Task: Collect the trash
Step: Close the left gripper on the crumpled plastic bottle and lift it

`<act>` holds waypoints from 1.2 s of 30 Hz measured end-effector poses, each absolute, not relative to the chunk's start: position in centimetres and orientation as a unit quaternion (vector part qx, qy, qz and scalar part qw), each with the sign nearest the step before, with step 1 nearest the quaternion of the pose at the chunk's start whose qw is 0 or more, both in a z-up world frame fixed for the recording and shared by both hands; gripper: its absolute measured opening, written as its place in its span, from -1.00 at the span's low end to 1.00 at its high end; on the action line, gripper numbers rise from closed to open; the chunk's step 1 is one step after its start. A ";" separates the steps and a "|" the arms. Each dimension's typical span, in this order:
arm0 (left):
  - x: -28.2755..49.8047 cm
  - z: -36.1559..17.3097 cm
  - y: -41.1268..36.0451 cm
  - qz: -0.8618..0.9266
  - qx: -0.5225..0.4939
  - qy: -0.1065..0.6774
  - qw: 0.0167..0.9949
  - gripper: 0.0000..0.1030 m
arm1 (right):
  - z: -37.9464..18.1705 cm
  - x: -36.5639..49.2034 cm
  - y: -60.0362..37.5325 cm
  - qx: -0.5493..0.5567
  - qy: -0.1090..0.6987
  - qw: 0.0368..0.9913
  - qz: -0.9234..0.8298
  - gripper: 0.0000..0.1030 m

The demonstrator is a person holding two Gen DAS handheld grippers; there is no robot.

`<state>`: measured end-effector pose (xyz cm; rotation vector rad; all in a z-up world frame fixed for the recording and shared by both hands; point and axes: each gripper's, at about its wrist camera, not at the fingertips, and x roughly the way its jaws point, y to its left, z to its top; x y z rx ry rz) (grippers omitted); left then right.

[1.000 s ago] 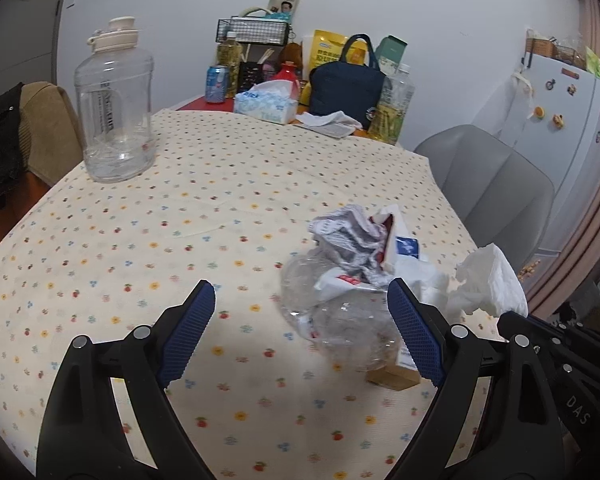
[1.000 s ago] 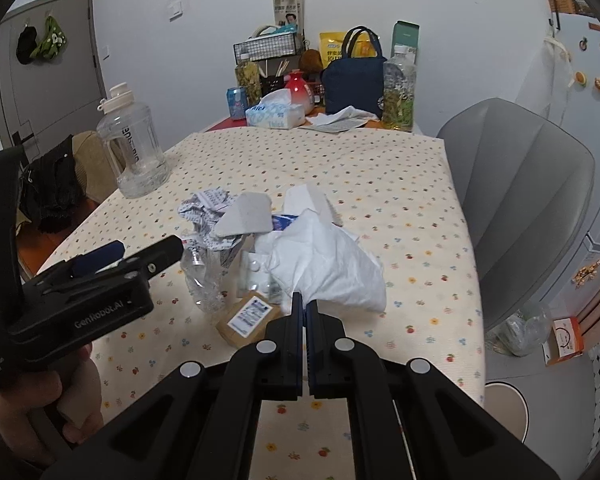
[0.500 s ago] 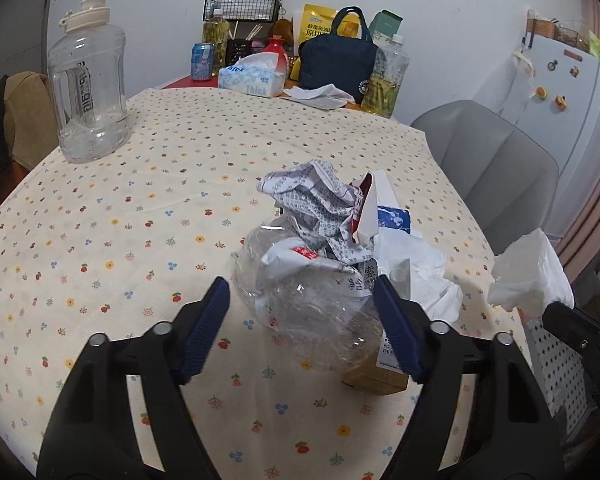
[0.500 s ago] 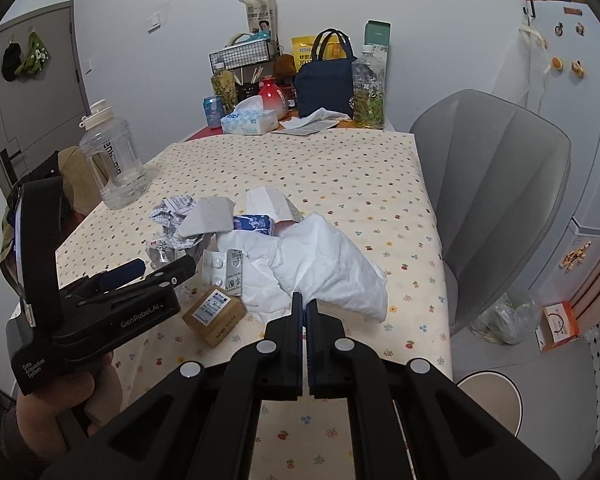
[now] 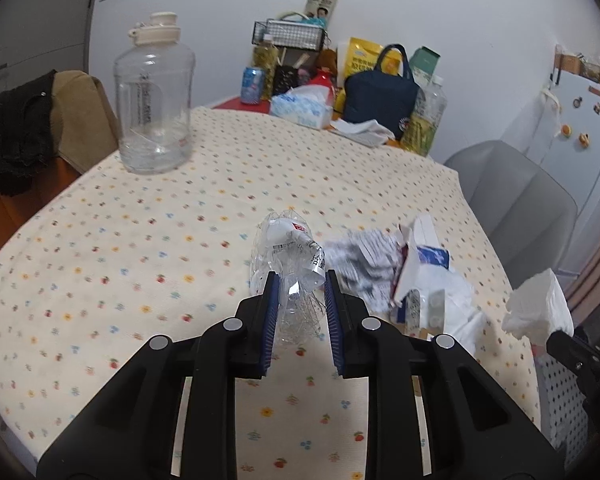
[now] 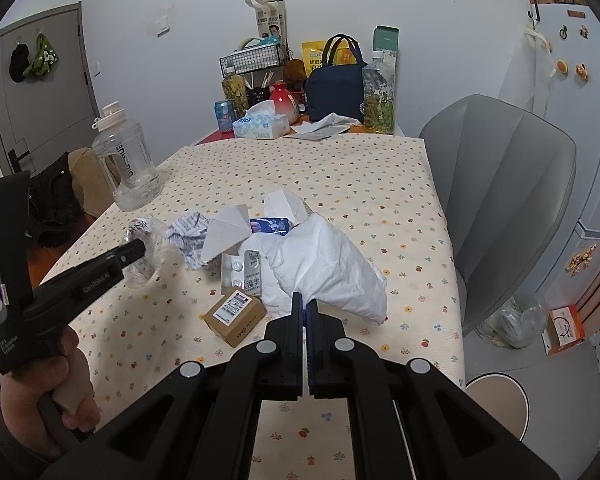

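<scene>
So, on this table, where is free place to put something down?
Bare flowered tablecloth lies between the big clear water jug and the crushed clear plastic bottle. Another strip runs between the trash pile and the blue tissue box. Crowded: around the white plastic bag and small cardboard box.

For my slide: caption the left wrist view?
Left gripper closing on a crushed clear plastic bottle above the floral tablecloth.

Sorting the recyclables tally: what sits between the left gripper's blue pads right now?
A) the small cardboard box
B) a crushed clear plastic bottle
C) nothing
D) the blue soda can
B: the left gripper is closing its jaws on the crushed clear plastic bottle, whose crumpled body shows between the pads.
</scene>
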<state>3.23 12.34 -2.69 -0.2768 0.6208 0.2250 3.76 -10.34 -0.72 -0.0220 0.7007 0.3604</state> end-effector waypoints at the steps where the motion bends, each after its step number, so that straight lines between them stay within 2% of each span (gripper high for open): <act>1: 3.0 -2.4 12.6 0.113 -0.137 0.299 0.937 -0.56 | -0.6 3.6 -10.3 -0.011 0.340 0.924 0.176 -0.95; 26: 1.7 5.2 5.3 0.085 -0.076 0.203 0.972 -0.57 | 1.9 2.0 -14.9 0.013 0.308 0.939 0.151 -0.95; 36: 4.0 5.1 -0.1 0.031 -0.059 0.221 0.973 -0.57 | 2.2 1.7 -19.2 0.030 0.303 0.945 0.118 -0.95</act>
